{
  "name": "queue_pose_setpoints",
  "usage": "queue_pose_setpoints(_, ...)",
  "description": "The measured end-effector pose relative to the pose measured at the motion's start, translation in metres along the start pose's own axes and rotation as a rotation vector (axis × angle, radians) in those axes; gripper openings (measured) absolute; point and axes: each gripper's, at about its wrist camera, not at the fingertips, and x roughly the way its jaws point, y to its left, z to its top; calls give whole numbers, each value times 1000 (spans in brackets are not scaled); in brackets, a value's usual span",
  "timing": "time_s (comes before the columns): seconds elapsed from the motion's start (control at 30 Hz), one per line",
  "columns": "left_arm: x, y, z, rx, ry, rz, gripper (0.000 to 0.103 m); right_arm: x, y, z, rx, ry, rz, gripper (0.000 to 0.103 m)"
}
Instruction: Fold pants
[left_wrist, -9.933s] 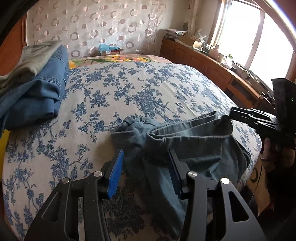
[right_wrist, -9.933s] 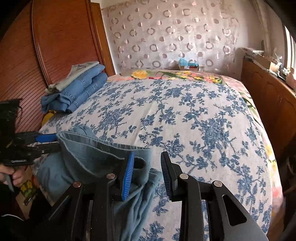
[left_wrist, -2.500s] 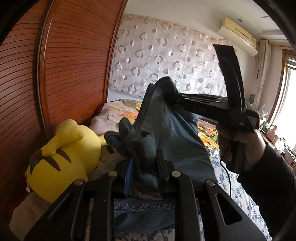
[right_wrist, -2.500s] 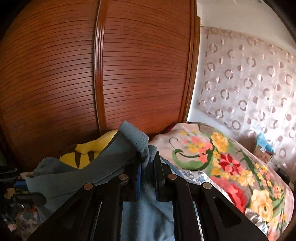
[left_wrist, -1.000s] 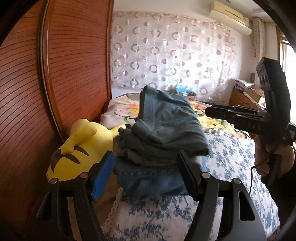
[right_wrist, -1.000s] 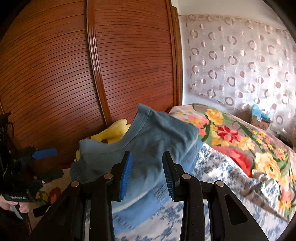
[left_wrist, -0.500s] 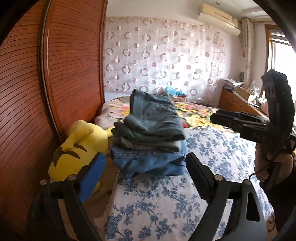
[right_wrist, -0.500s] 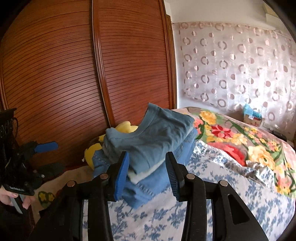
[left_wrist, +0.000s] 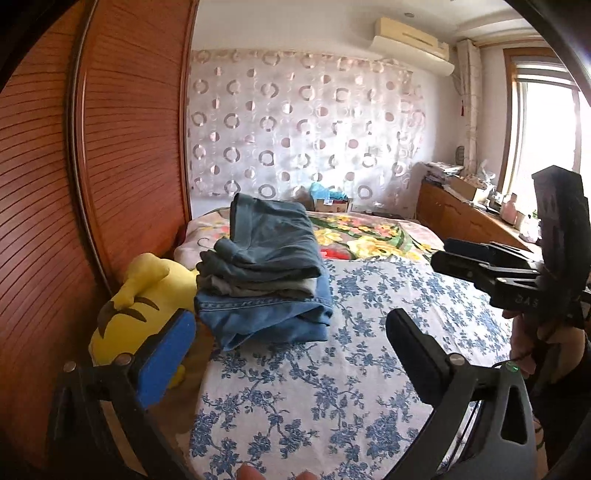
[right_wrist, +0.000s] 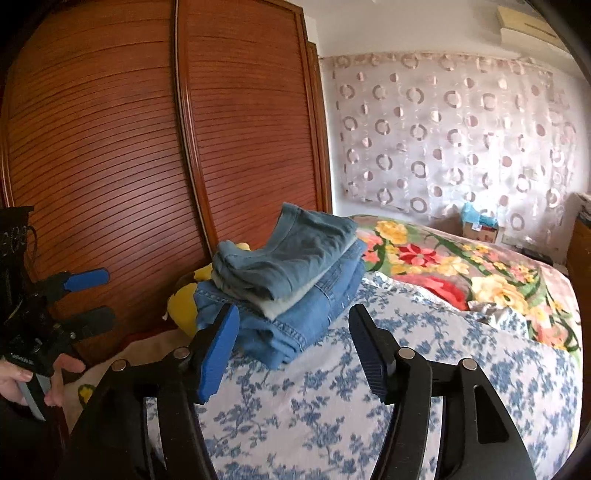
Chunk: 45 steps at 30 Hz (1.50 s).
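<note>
Both tongs, left (left_wrist: 288, 354) and right (right_wrist: 291, 347), just opened, empty; folded pants (left_wrist: 266, 240) atop stack beyond.

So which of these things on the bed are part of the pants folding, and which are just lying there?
Part of the job:
- grey-blue pants, folded, on top of the pile
- left gripper, open, empty
- right gripper, open, empty

Just lying about:
- blue jeans and a pale garment under the pants
- yellow plush toy
- floral blanket
- small box
</note>
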Motion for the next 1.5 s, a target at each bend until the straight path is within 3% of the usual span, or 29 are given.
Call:
queue_pose_setpoints(0.27, -13, -17, -3, 9, -21, -8, 103, -29, 5, -13, 14, -12, -64, 66)
queue_pose_setpoints(0.5, -17, -35, -10, 0, 1, -86, 103, -49, 12, -27, 34, -22, -105, 67)
queue_pose_setpoints(0.73, -22, -58, -17, 27, 11, -97, 103, -74, 22, -41, 61, -32, -146, 67)
queue_pose_setpoints(0.97, -33, -84, -26, 60, 6, -123, 103, -104, 34, -57, 107, -47, -221, 82)
queue_pose_setpoints(1.5, -42, -137, -32, 116, 8, -133, 103, -165, 57, -78, 208, -64, -383, 82)
